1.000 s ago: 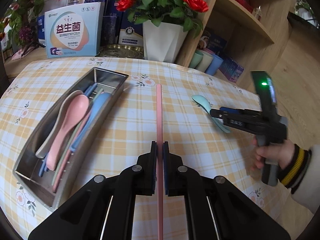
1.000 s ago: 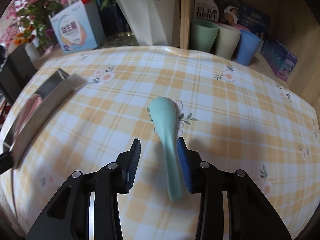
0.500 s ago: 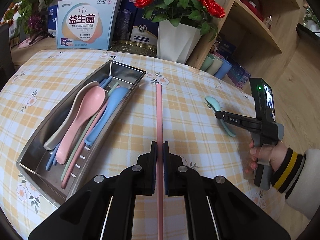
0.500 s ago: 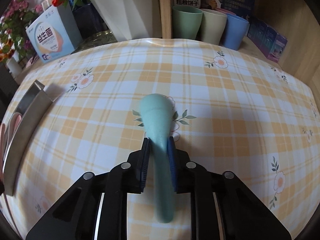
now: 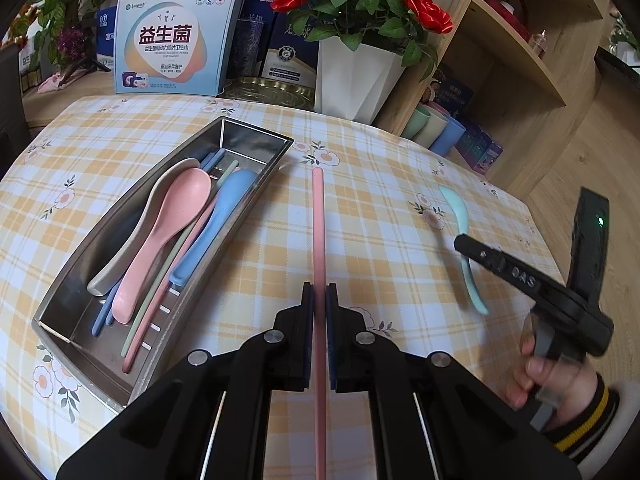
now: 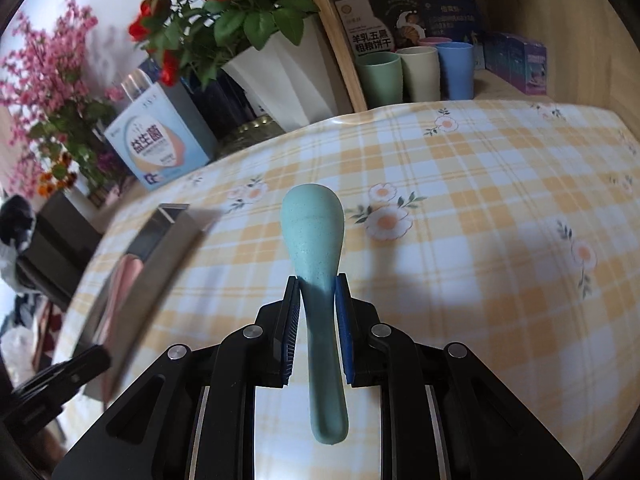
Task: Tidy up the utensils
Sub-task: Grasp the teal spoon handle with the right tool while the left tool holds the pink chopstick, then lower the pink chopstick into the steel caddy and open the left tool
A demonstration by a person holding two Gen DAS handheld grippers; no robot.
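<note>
My left gripper [image 5: 319, 296] is shut on a pink chopstick [image 5: 318, 224] that points straight ahead above the checked tablecloth, just right of the steel tray [image 5: 256, 136]. The tray holds a pink spoon [image 5: 168, 224], a blue spoon [image 5: 218, 220], a beige spoon and several chopsticks. My right gripper [image 6: 317, 288] is shut on the handle of a teal spoon [image 6: 310, 220], lifted off the table, bowl forward. From the left wrist view the right gripper [image 5: 464, 242] and teal spoon [image 5: 460, 216] are at the right, over the table.
A white pot of red roses [image 5: 356, 72] and a blue-and-white box [image 5: 172, 44] stand behind the table. Three cups [image 6: 416, 72] and small boxes sit on the wooden shelf at the right. The tray [image 6: 160, 240] lies left of the right gripper.
My right gripper closed on the teal spoon's handle and lifted it off the table. My left gripper, holding the pink chopstick, pulled back and up a little; the tray sits closer to centre.
</note>
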